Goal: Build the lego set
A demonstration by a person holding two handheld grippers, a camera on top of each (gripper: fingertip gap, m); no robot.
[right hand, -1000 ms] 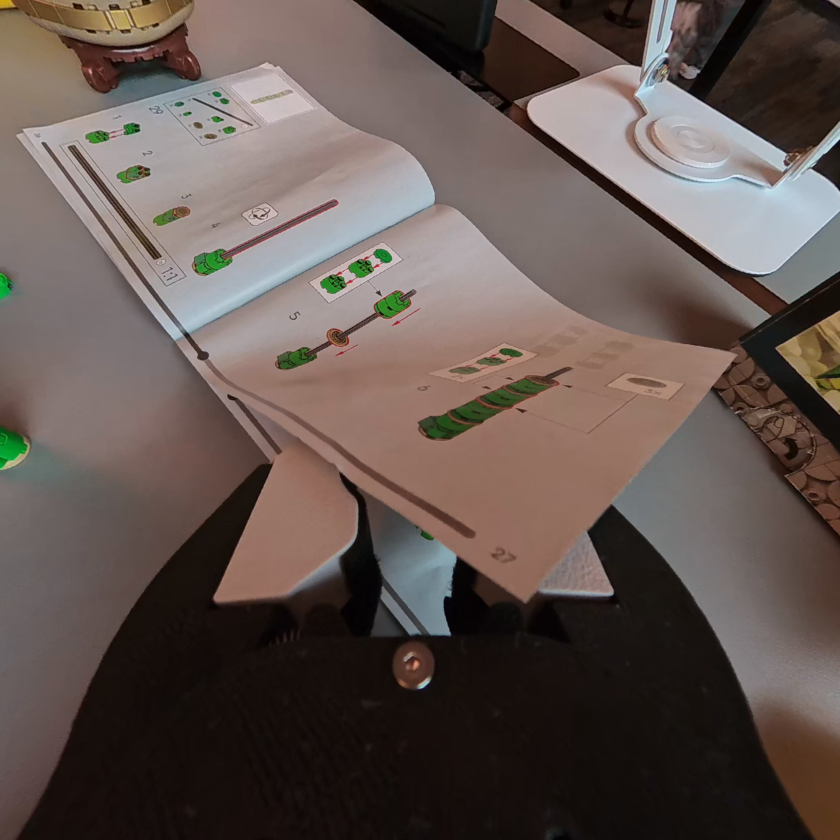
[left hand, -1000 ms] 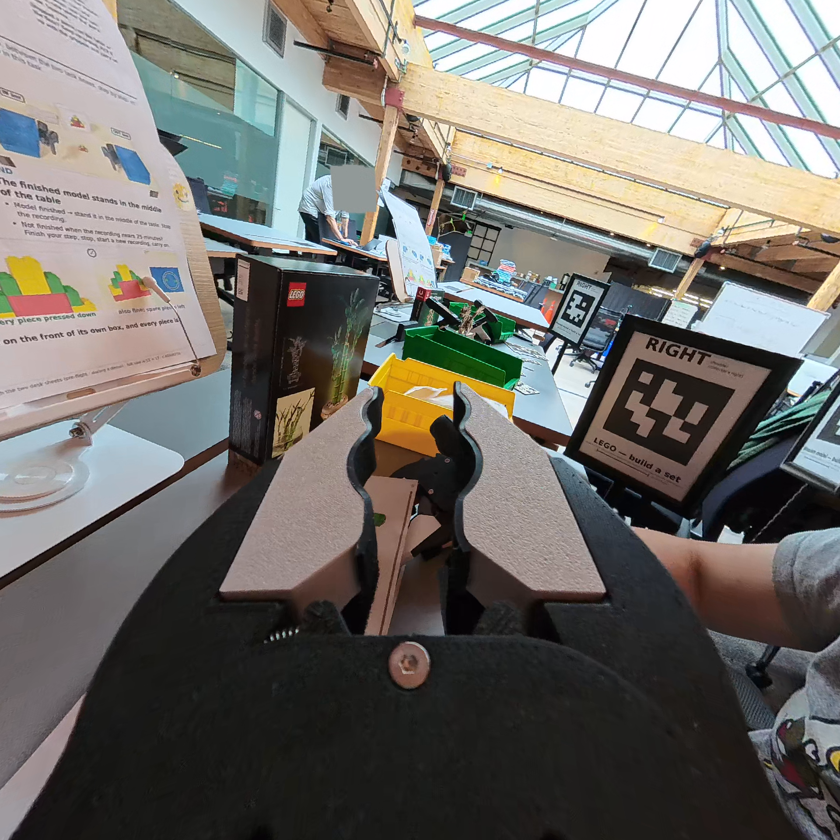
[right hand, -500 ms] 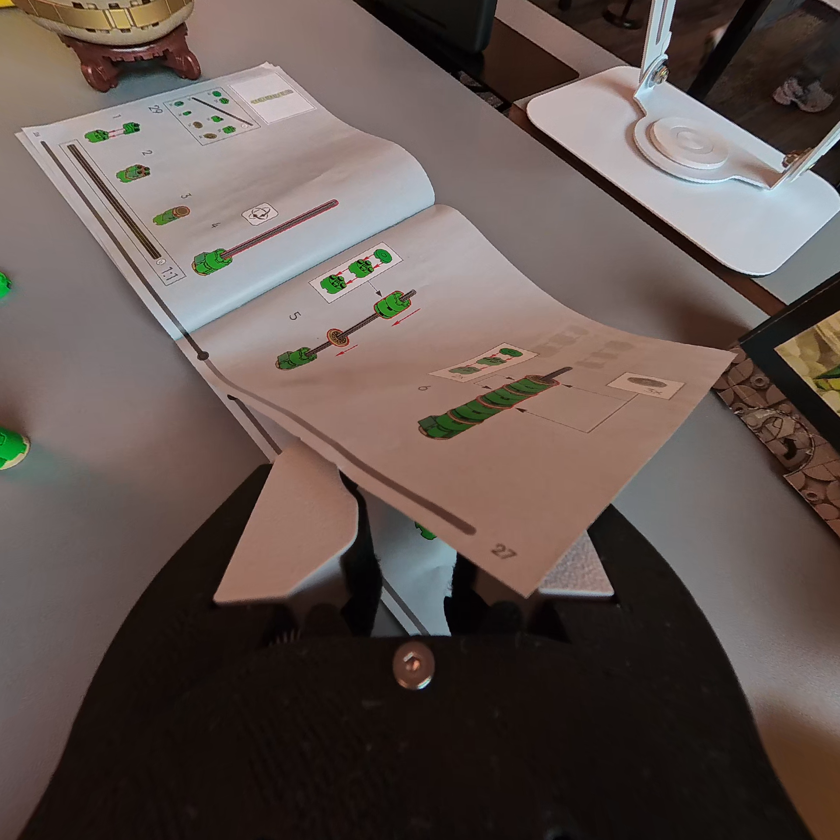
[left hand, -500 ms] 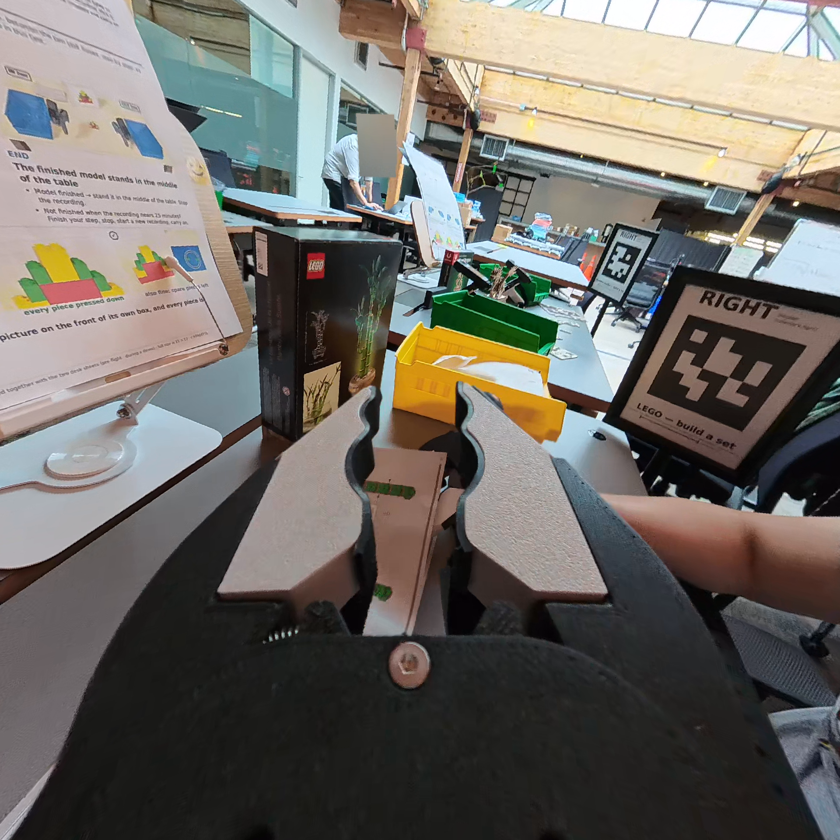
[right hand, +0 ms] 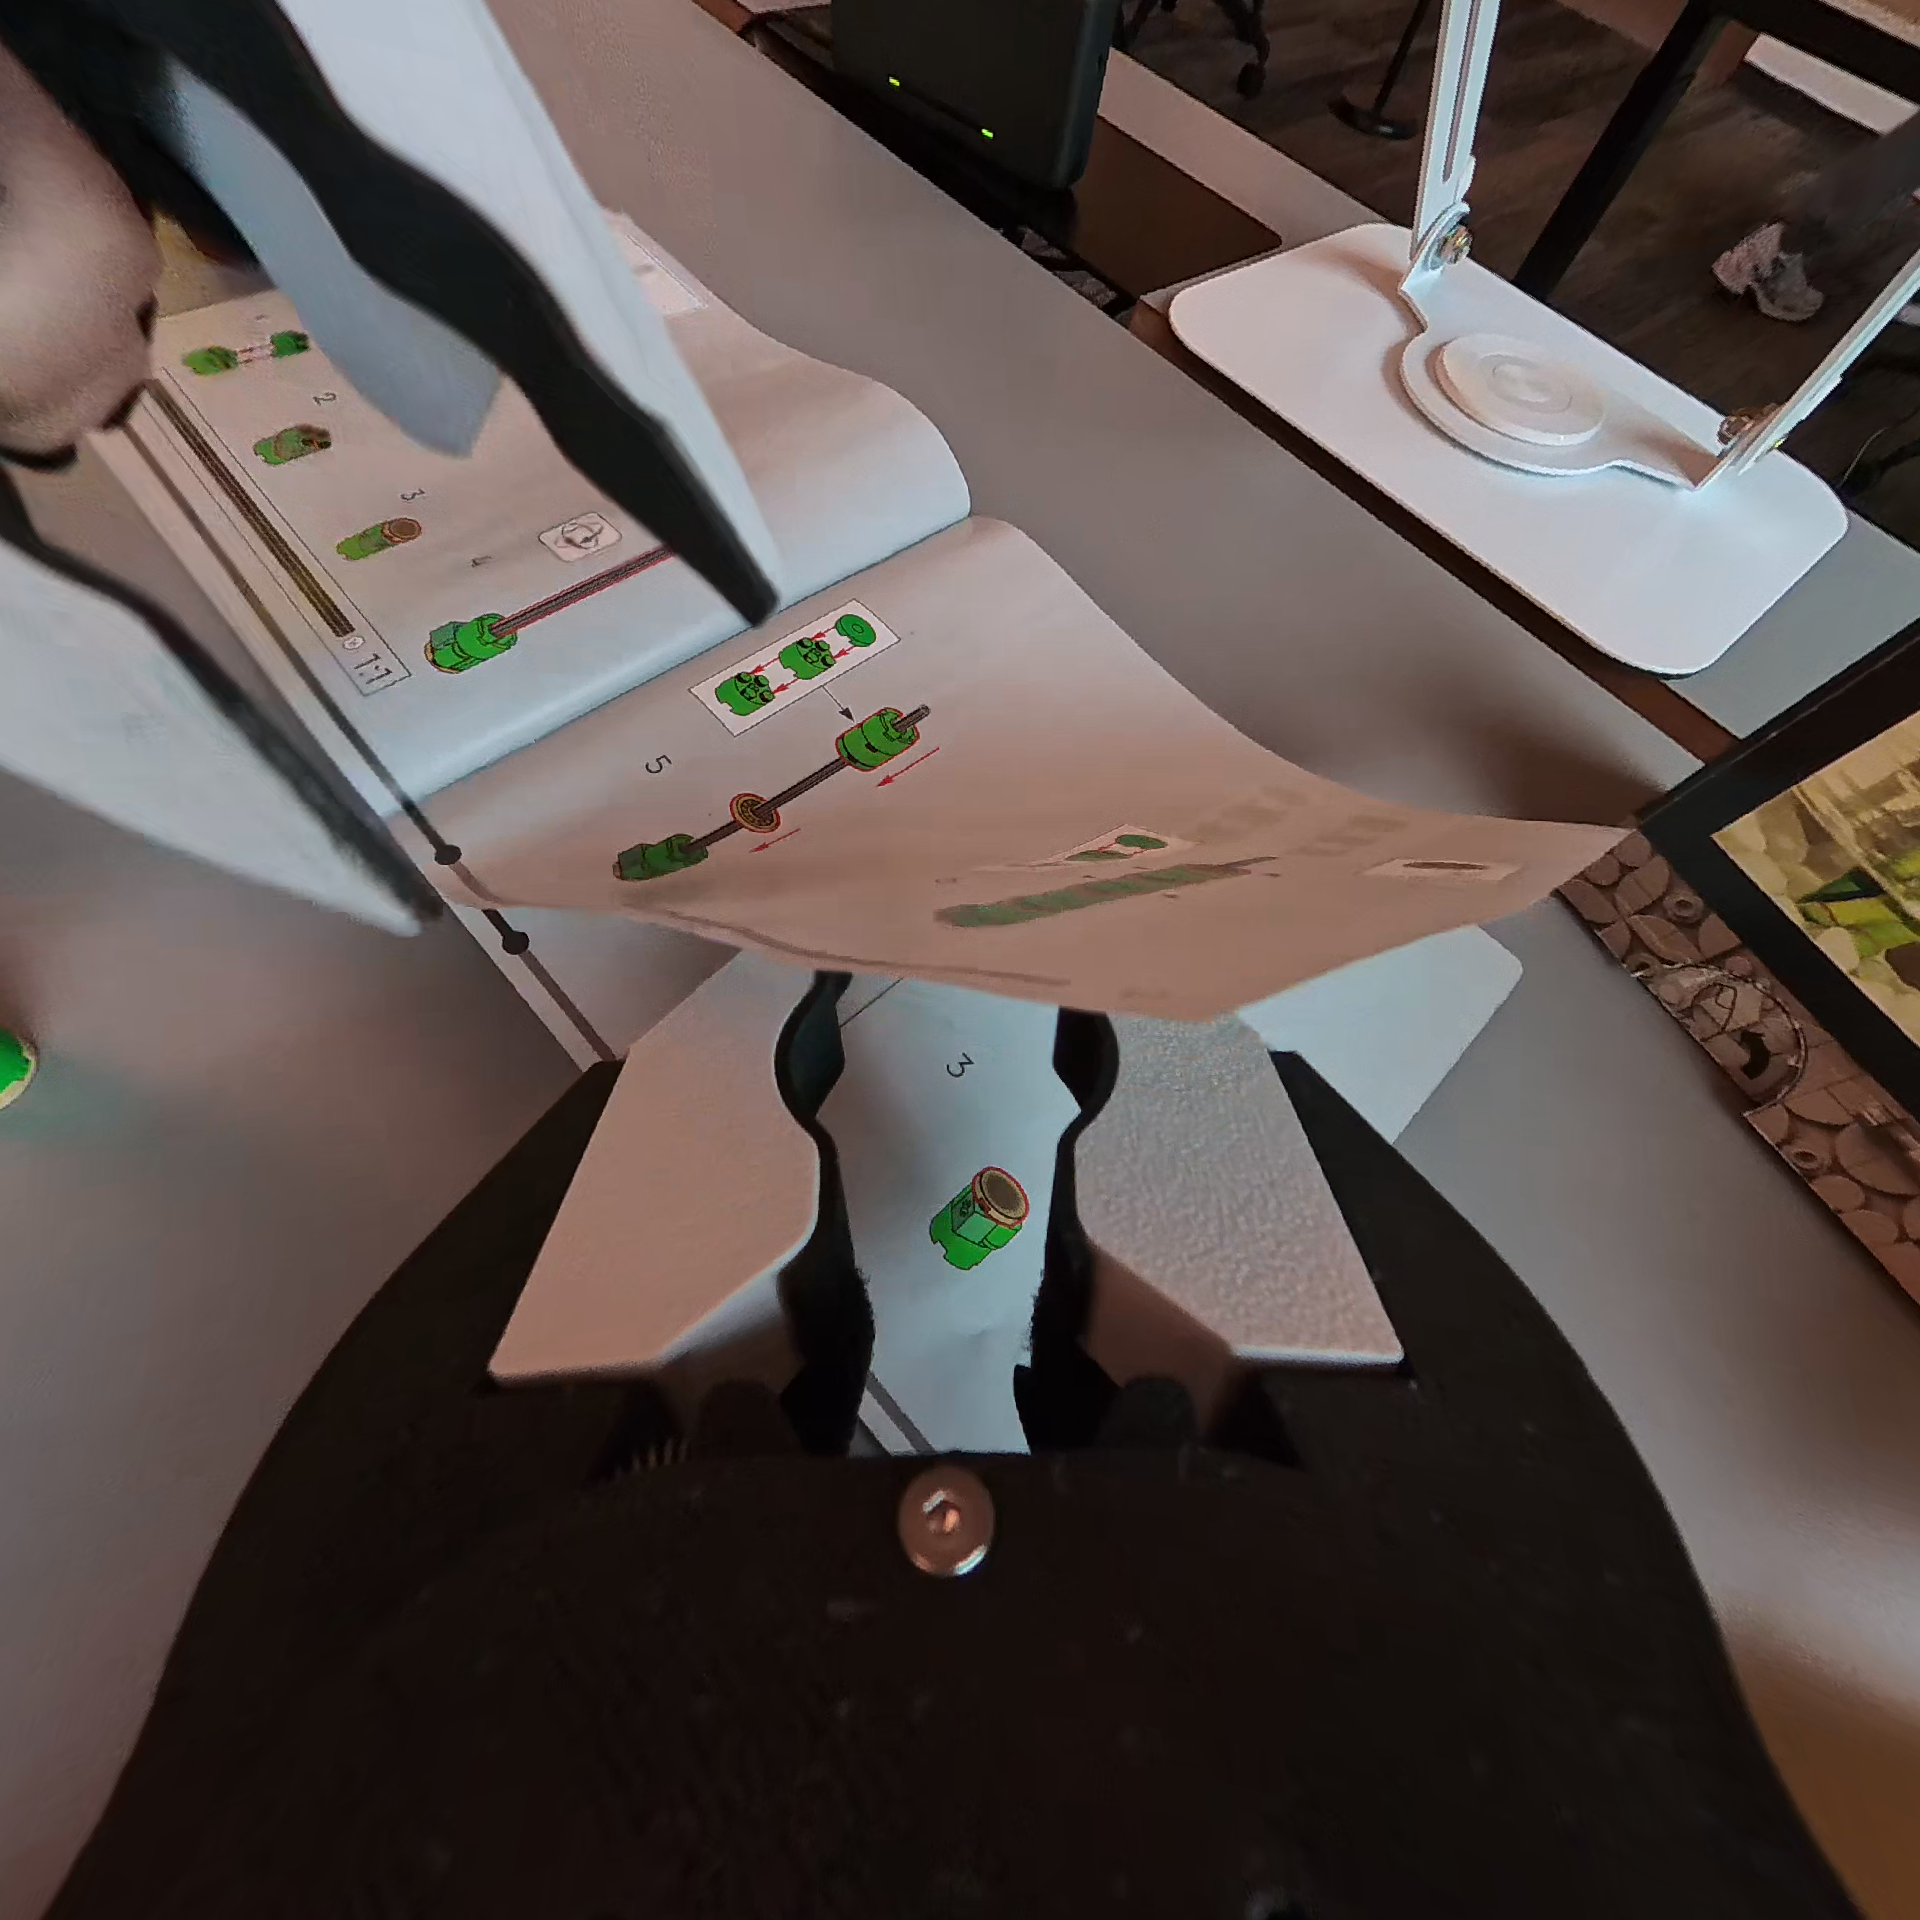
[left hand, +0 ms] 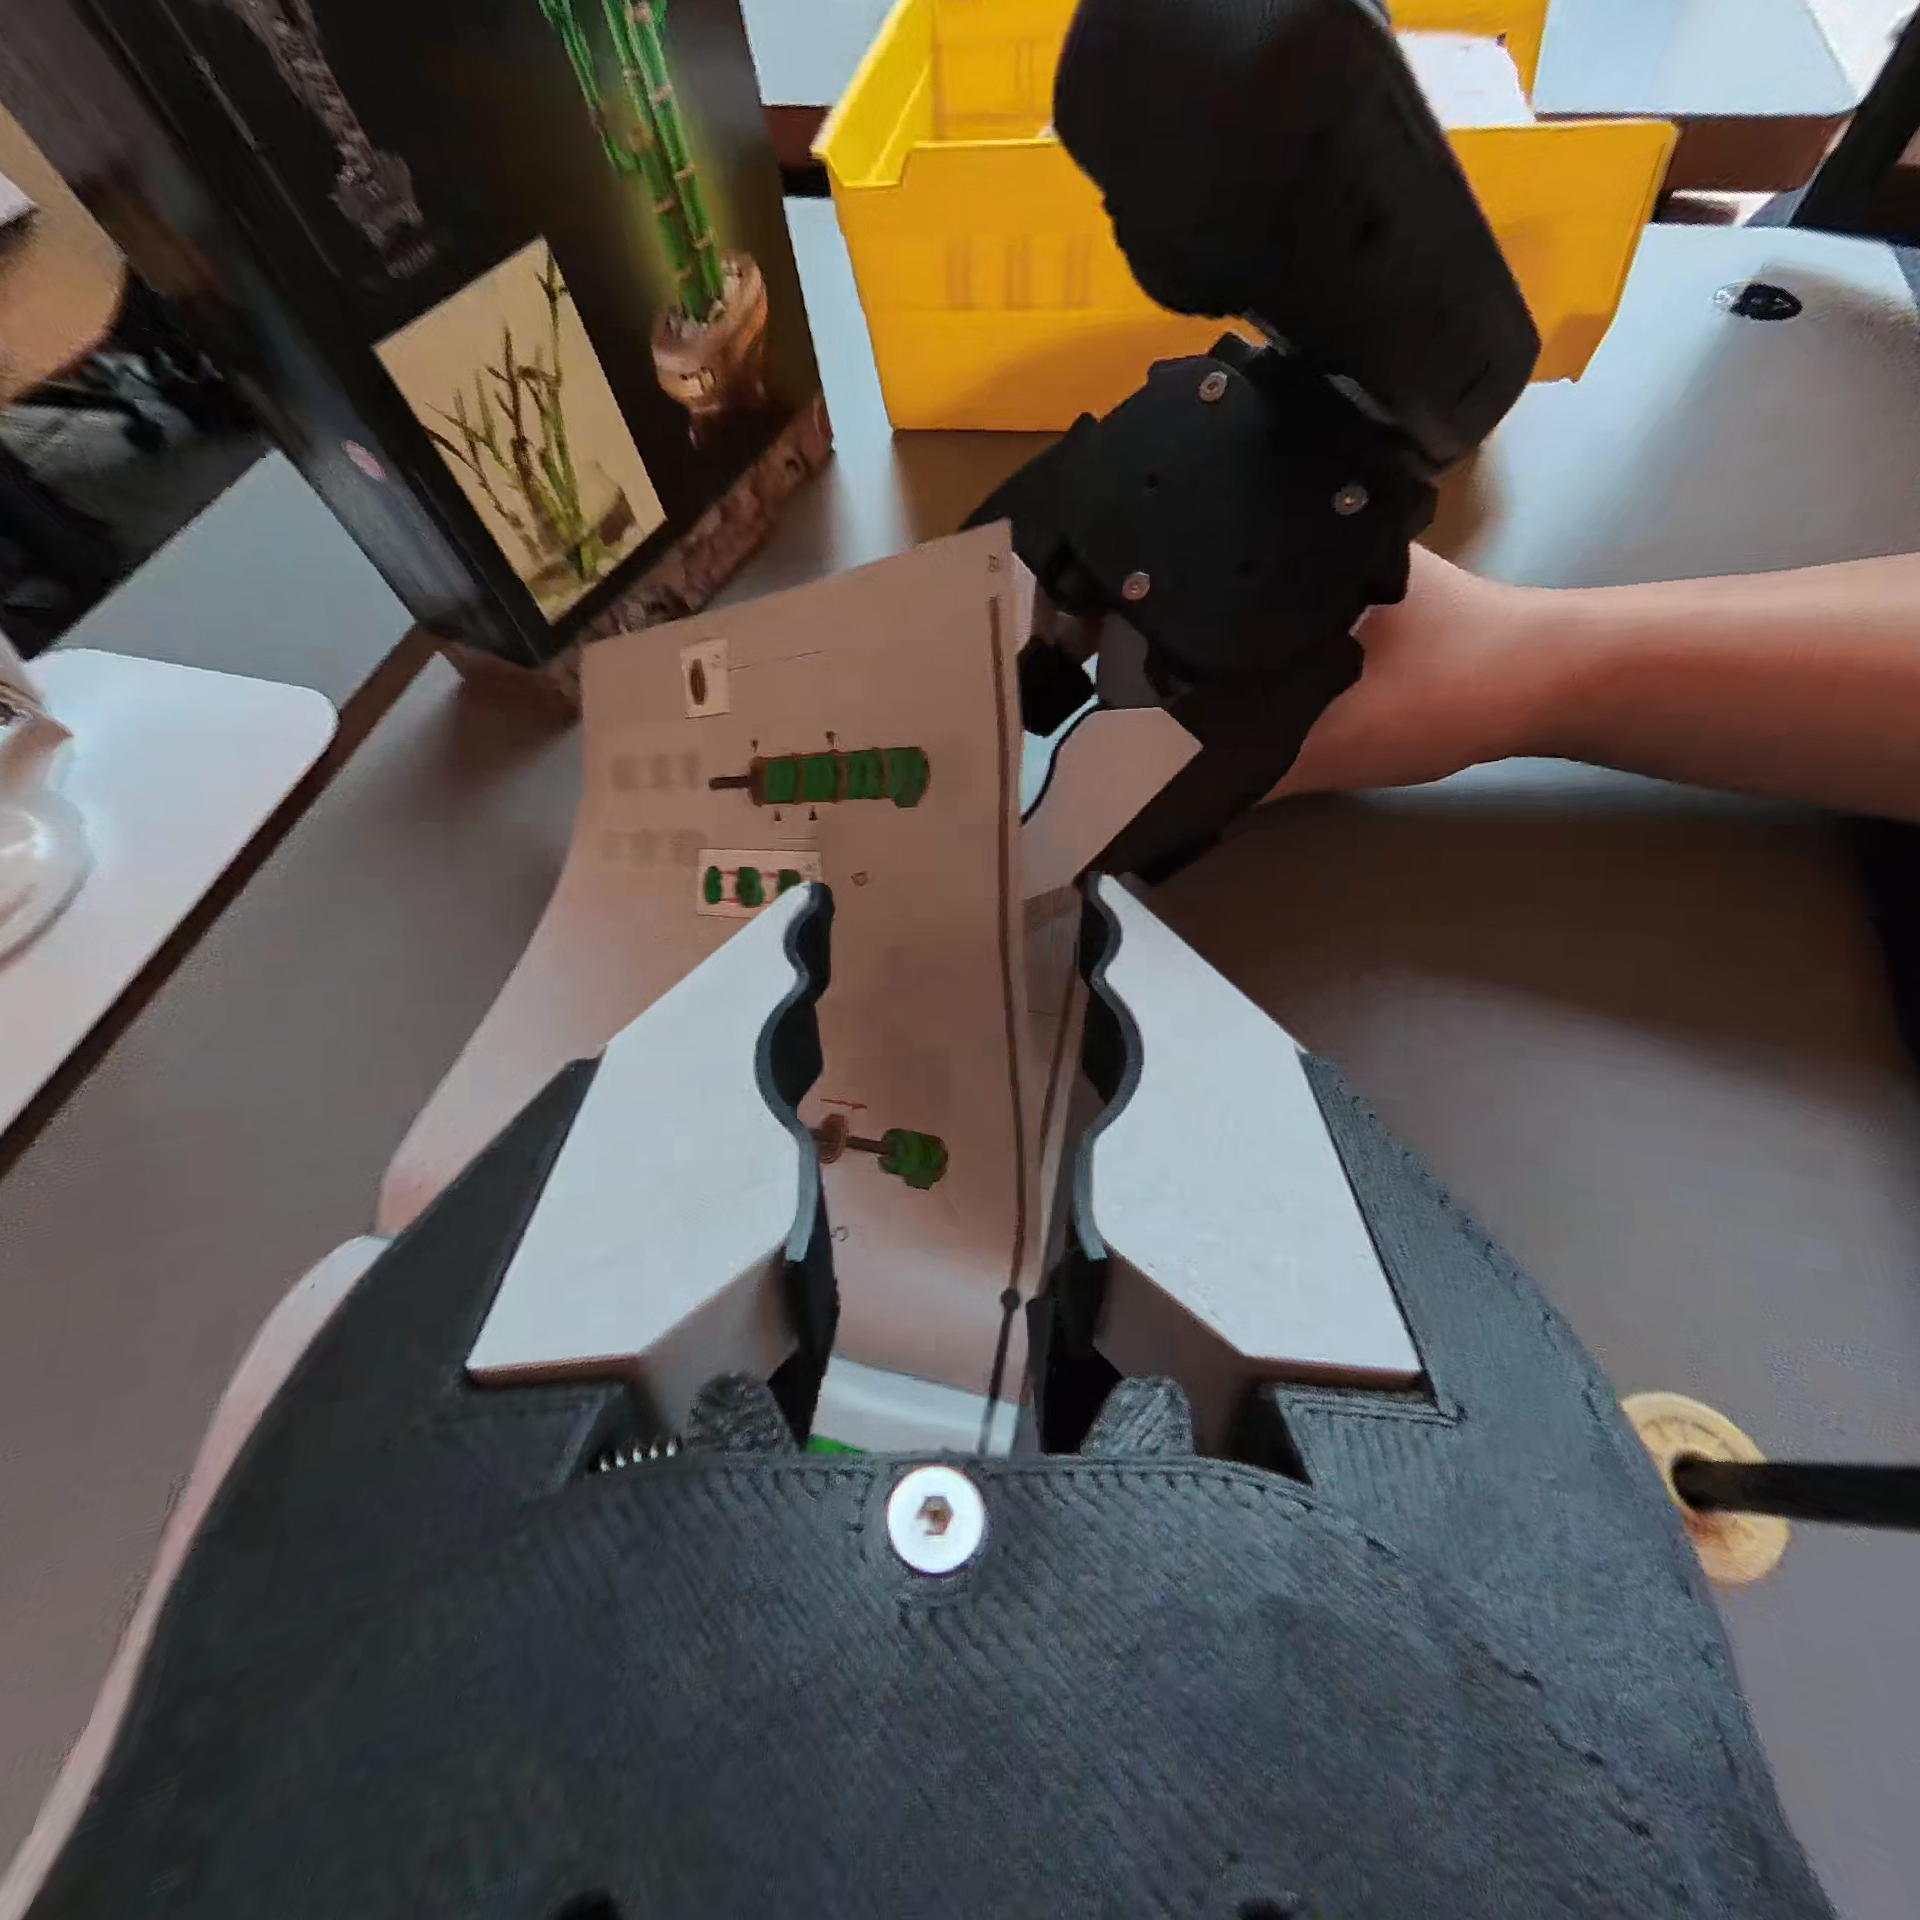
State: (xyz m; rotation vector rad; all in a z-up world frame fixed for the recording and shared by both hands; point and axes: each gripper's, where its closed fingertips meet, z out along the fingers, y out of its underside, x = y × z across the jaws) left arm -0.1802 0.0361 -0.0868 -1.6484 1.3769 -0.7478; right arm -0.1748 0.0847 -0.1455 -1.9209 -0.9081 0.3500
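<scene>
The instruction booklet [right hand: 831, 790] lies open on the grey table [right hand: 1195, 540]. Its near page is lifted and curls over the tips of my right gripper [right hand: 951, 1008], which is open under the page, with a lower page showing between its fingers. My left gripper [left hand: 956, 899] is open and hangs over the same raised page [left hand: 831, 727]. The left gripper also shows in the right wrist view [right hand: 587, 764] at top left, just above the booklet. The right gripper shows in the left wrist view [left hand: 1081, 769] behind the page edge. Neither holds a brick.
A green brick [right hand: 10, 1070] lies at the left edge. A tan round piece on a black axle [left hand: 1704, 1486] lies at right. The black set box [left hand: 520, 312] and a yellow bin [left hand: 1039, 260] stand beyond. A white stand base [right hand: 1507, 436] sits at the back. About 8 cm separates my left fingertips from my right.
My left gripper has tipped down from facing the room to over the booklet and now shows in the right wrist view. The near page has risen higher on the right gripper.
</scene>
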